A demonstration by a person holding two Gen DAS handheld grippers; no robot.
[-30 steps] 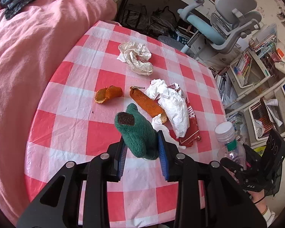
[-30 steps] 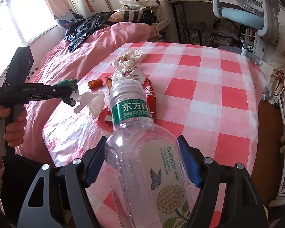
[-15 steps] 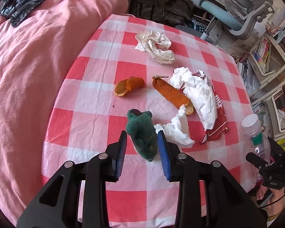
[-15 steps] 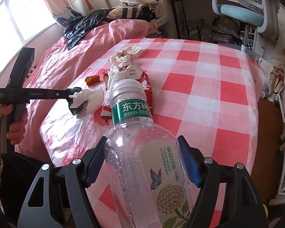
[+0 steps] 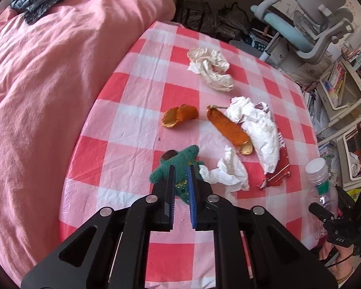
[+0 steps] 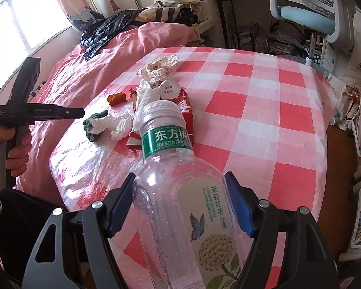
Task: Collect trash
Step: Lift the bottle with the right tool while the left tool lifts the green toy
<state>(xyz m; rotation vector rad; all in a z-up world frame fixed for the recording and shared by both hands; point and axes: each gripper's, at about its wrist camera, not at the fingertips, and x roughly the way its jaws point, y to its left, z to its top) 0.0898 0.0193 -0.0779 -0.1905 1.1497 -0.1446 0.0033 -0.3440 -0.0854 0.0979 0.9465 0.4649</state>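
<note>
A green knitted piece [image 5: 178, 166] lies on the red-and-white checked tablecloth [image 5: 132, 125], touching a small white tissue [image 5: 228, 171]. My left gripper [image 5: 181, 171] has this knit squeezed between its blue pads, and its jaws are closing. From the right wrist view the knit [image 6: 93, 125] sits near the table's left edge, with a hand holding the left gripper's handle. My right gripper [image 6: 179, 178] is shut on a clear plastic bottle [image 6: 180, 204] with a green label and white cap. The bottle [image 5: 320, 178] also shows at the table's right edge.
On the cloth lie crumpled cream paper [image 5: 211, 69], two orange peels [image 5: 179, 119] [image 5: 228, 127], a large white tissue [image 5: 260, 125] and a red wrapper [image 5: 279, 168]. A pink bed [image 5: 48, 84] borders the table's left. An office chair [image 5: 312, 31] and shelves [image 5: 344, 84] stand beyond.
The left gripper tipped downward and brought the green knit onto the cloth beside the small tissue, and its jaws narrowed on it. The right gripper and bottle have not moved.
</note>
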